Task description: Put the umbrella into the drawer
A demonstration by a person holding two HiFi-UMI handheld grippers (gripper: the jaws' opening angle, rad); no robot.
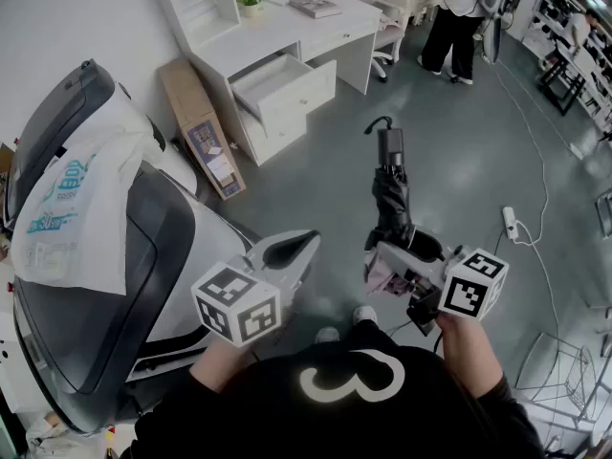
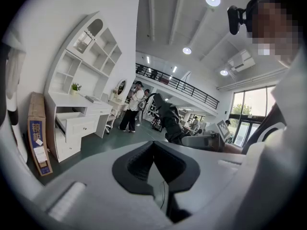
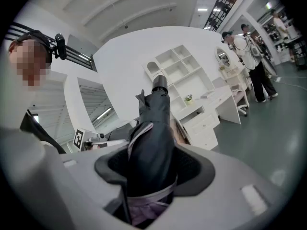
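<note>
A folded black umbrella (image 1: 392, 189) stands upright in my right gripper (image 1: 387, 256), which is shut on its lower part; the hooked handle points up and away. In the right gripper view the umbrella (image 3: 153, 138) fills the gap between the jaws of the right gripper (image 3: 153, 174), with a pink-lined strap at the bottom. My left gripper (image 1: 295, 249) is held beside it at the left, jaws together with nothing in them; the left gripper (image 2: 153, 159) sees the umbrella (image 2: 168, 121) to its right. The open drawer (image 1: 285, 76) of the white desk (image 1: 287, 29) lies well ahead.
A large grey and white chair-like machine (image 1: 105, 266) with a plastic bag on it stands at the left. A cardboard box (image 1: 203, 127) leans by the desk. A power strip (image 1: 510, 223) and cable lie on the floor at the right. A person (image 1: 457, 17) stands at the back.
</note>
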